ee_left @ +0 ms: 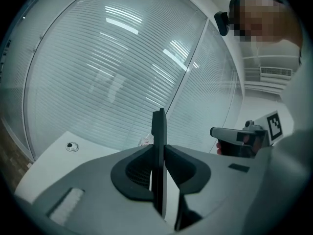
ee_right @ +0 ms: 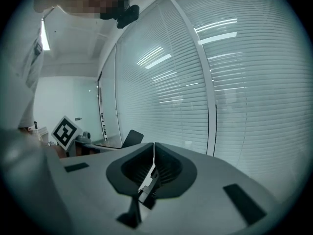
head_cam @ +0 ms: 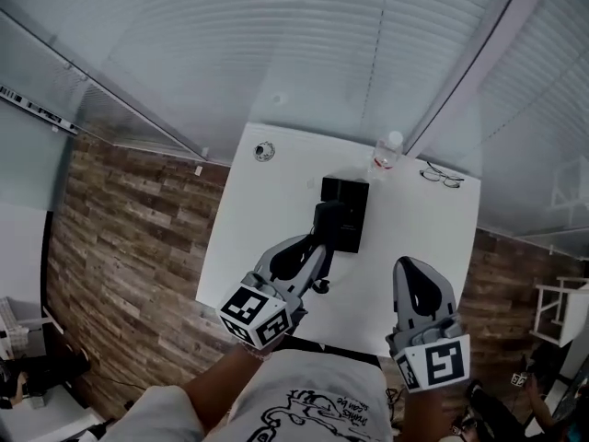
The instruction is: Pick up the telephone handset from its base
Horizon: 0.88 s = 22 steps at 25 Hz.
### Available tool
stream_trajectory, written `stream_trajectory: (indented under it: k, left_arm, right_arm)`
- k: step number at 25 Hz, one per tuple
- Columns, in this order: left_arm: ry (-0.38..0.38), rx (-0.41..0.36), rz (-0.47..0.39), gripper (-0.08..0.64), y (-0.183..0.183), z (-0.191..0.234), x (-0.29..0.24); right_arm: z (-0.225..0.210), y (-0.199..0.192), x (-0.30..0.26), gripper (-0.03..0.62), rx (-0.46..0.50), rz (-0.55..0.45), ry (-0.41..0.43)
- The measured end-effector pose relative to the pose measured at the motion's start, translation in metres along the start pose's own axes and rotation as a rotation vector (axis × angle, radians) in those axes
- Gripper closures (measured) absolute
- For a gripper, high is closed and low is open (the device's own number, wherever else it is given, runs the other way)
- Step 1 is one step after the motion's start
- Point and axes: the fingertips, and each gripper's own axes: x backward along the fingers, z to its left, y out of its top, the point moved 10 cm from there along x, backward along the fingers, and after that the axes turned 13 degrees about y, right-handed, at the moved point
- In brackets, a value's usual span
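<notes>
The black telephone base [head_cam: 350,196] stands in the middle of the white table [head_cam: 433,238]. My left gripper [head_cam: 322,238] is shut on the black handset [head_cam: 329,217], which hangs lifted over the base's near left edge. In the left gripper view the handset [ee_left: 158,126] shows edge-on as a thin dark slab, pinched between the jaws of my left gripper [ee_left: 159,148] and standing upright. My right gripper [head_cam: 414,270] hovers to the right, nearer to me than the base, shut with nothing in it. In its own view the tips of my right gripper [ee_right: 154,145] touch.
At the table's far edge stand a clear water bottle [head_cam: 387,154] and a pair of glasses [head_cam: 442,176]. A small round fitting [head_cam: 264,151] sits in the table top at far left. Glass walls with blinds rise just behind the table. Wood floor lies on either side.
</notes>
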Motion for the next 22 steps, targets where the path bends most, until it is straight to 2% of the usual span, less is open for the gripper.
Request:
stream_trajectory:
  k: [9,16,22]
  left_arm:
    - [-0.033,-0.036,-0.068,0.491,0.034,-0.028,0.038]
    - [-0.05,-0.045,-0.102,0.491,0.046,-0.042,0.061]
    - [-0.072,-0.053,-0.133,0.492,0.061,-0.054,0.075]
  right_arm:
    - [0.014,0.033,0.017,0.586,0.03,-0.047,0.001]
    - [0.021,0.046,0.031,0.586,0.039,-0.063,-0.004]
    - [0.029,0.063,0.037,0.586,0.077,-0.085,0.023]
